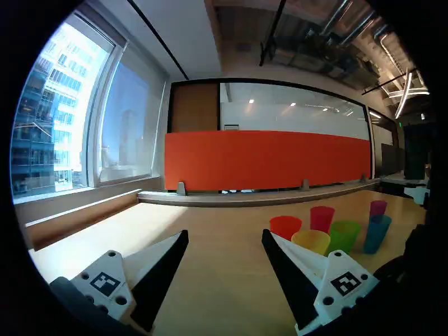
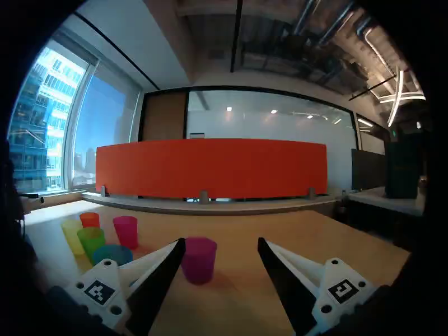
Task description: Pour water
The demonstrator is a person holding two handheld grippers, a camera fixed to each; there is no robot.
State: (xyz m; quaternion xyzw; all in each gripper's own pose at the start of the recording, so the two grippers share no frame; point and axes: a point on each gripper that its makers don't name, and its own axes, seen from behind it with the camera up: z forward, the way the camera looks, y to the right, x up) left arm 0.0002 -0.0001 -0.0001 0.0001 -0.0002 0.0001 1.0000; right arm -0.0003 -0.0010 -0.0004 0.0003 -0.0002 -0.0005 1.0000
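Several plastic cups stand on a wooden table. In the left gripper view my left gripper is open over bare tabletop, with an orange cup, yellow cup, red cup, green cup, blue cup and purple cup to its right. In the right gripper view my right gripper is open, and the purple cup stands just beyond its fingertips, nearer the left finger. The other cups cluster to the left: pink-red cup, green cup, blue cup, yellow cup, orange cup.
An orange divider panel runs along the table's far edge. Large windows line the left side. A dark desk area with a monitor sits at the right.
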